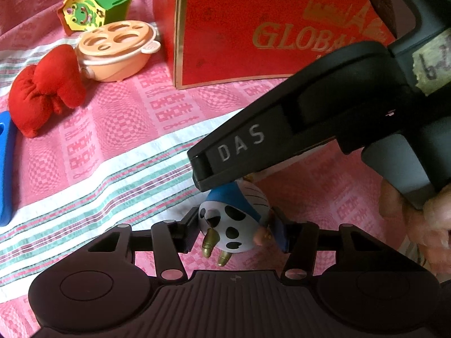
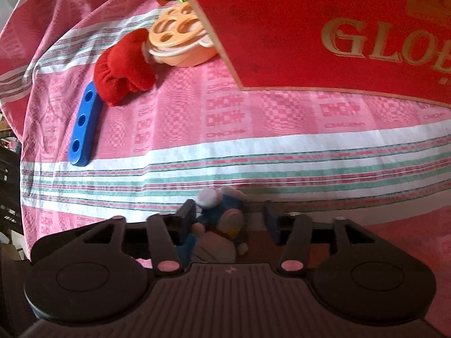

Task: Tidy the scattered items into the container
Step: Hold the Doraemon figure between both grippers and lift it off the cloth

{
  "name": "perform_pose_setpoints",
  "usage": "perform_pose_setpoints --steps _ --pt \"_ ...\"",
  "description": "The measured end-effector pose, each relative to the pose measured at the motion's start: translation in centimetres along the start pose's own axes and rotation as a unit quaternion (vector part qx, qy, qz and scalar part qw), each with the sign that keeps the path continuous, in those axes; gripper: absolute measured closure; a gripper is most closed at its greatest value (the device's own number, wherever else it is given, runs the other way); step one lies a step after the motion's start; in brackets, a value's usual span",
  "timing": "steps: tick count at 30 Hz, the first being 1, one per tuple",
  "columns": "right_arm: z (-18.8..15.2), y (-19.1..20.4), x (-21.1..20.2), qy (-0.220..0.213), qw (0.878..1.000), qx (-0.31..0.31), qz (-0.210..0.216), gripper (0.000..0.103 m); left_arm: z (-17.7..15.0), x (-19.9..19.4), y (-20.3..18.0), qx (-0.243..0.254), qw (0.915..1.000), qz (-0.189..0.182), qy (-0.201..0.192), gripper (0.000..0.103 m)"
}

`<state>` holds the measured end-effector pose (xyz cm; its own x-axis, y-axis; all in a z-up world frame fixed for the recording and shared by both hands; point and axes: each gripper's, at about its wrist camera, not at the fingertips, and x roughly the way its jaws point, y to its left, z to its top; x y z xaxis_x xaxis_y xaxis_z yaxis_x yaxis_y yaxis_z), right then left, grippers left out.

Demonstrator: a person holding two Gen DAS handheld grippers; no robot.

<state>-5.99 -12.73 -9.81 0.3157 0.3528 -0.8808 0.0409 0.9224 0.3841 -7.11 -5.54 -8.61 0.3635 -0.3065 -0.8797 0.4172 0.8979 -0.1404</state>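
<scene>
A small blue and white figurine [image 1: 234, 219] with black spots and gold feet sits between the fingers of my left gripper [image 1: 235, 231], which is shut on it. My right gripper [image 2: 229, 222] is open around the same figurine [image 2: 222, 219], its left finger touching the toy; its finger marked DAS [image 1: 239, 152] hovers over the toy in the left wrist view. The red box [image 1: 253, 28] with gold lettering stands behind; it also fills the upper right of the right wrist view [image 2: 324, 28].
On the pink striped cloth [image 1: 126, 146] lie a red plush [image 1: 48, 87], a peach toy pot [image 1: 115, 53], a green frog box [image 1: 95, 5] and a blue bar with holes [image 2: 83, 124]. The cloth's left edge drops off [image 2: 17, 140].
</scene>
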Motion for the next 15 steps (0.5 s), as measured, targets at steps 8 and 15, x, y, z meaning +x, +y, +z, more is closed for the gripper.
perform_pose_setpoints --steps 8,15 --pt "0.26 -0.43 -0.54 0.001 0.999 0.017 0.036 0.066 -0.27 0.09 0.63 -0.020 0.9997 -0.013 -0.001 0.044" --pt "0.26 -0.04 -0.68 -0.003 1.000 -0.007 0.021 0.066 0.20 0.17 -0.24 -0.026 0.9995 0.000 0.015 0.048"
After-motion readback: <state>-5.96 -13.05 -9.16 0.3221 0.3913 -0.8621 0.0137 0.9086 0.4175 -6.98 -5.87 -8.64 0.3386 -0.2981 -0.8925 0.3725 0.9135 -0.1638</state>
